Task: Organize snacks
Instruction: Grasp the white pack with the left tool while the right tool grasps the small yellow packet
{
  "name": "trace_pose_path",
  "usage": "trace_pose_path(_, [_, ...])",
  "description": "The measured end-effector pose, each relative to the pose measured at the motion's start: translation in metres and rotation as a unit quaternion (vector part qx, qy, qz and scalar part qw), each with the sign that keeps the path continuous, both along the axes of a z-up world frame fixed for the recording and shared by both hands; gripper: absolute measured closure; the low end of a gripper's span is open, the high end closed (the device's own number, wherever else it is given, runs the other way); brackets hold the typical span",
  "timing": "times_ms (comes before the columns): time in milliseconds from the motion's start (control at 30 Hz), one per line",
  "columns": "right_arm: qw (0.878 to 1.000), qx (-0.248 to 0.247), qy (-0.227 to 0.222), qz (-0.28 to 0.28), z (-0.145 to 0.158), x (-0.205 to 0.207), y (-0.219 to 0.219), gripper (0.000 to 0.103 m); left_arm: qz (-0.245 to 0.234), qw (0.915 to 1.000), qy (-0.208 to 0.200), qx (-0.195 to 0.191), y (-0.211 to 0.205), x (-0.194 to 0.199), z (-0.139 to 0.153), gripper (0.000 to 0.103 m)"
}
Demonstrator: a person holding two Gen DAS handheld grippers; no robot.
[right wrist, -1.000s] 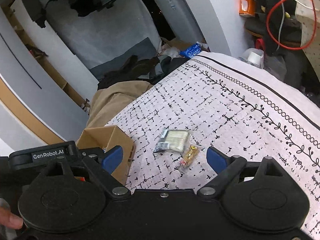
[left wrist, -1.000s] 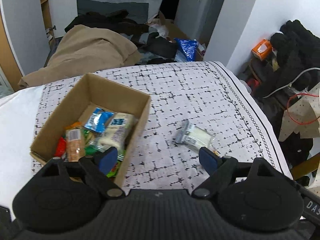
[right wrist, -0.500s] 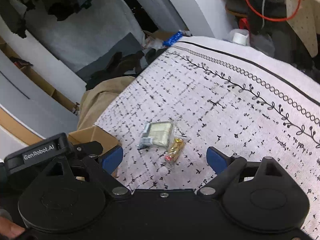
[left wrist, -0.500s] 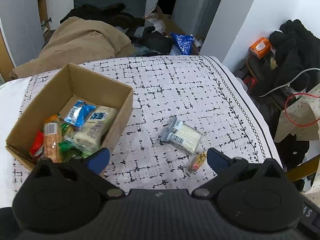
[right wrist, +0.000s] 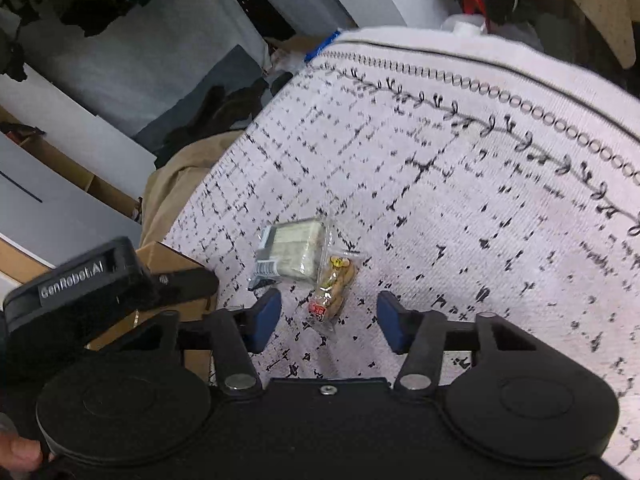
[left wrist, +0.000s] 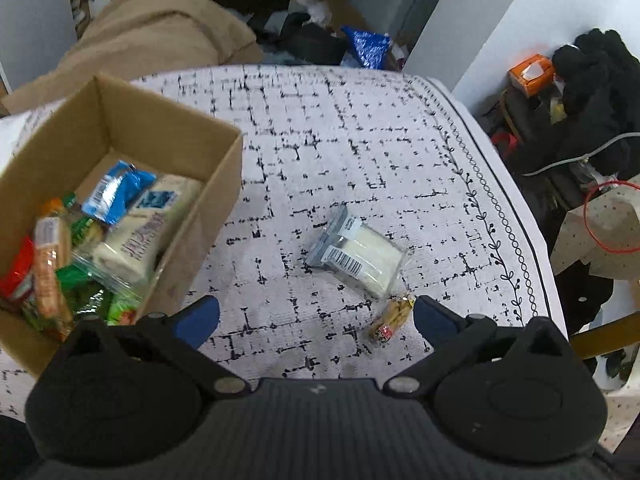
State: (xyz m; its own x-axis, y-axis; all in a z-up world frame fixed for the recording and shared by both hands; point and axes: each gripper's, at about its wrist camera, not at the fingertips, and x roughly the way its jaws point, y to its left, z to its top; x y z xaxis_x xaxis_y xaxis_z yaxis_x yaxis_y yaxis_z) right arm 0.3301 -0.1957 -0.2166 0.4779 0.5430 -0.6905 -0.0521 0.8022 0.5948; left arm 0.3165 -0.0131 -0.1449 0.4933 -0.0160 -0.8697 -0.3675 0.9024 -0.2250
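The right gripper (right wrist: 329,316) is closing around the small peanut packet (right wrist: 334,286), not yet pressing it; the left gripper (left wrist: 316,318) waits wide open, likely for the clear packet (left wrist: 360,254).

We're in a lived-in home here: a tan blanket (left wrist: 152,36) heaped on the floor, dark clothes (left wrist: 592,76) piled at the wall, an orange tissue box (left wrist: 530,76) beside them.

A clear pack of white bars (left wrist: 358,256) and a small peanut packet (left wrist: 392,314) lie touching mid-desk; the open cardboard box (left wrist: 224,168) near the left edge holds several snacks.
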Motion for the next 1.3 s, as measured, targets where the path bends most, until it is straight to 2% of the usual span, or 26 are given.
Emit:
trace_pose_path(133, [1.000,0.001,0.017,0.003,-0.013,0.008,0.008,0.060,0.008,0.9999,0.008,-0.006,0.003,0.012,-0.011,0.000])
trace_pose_path(267, [1.000,0.003,0.027,0.013,-0.023,0.016,0.018,0.062,-0.007,0.9999,0.005,-0.012,0.003,0.023,-0.018,0.000])
trace_pose_path(433, [0.999,0.003,0.027,0.020,-0.032,0.023,0.024,0.081,-0.024,0.9994,-0.008,-0.024,0.001,0.036,-0.025,0.002])
trace_pose_path(500, [0.999,0.003,0.027,0.017,-0.033,0.025,0.023,0.082,-0.029,0.9990,-0.007,-0.032,0.000,0.042,-0.029,0.003])
trace_pose_path(633, [1.000,-0.011,0.019,-0.002,-0.029,0.029,0.016,0.083,-0.029,0.9989,-0.006,-0.035,-0.001,0.050,-0.038,0.004])
trace_pose_path(733, [1.000,-0.020,0.016,-0.016,-0.028,0.030,0.010,0.083,-0.032,0.9984,0.002,-0.046,-0.004,0.054,-0.045,0.009])
trace_pose_path(967, [0.999,-0.015,0.020,-0.025,-0.031,0.031,-0.002,0.083,-0.033,0.9966,0.001,-0.075,-0.013,0.060,-0.055,0.011])
trace_pose_path(1300, [0.999,-0.014,0.020,-0.029,-0.032,0.035,-0.007,0.083,-0.019,0.9976,-0.006,-0.067,-0.018,0.085,-0.064,0.012])
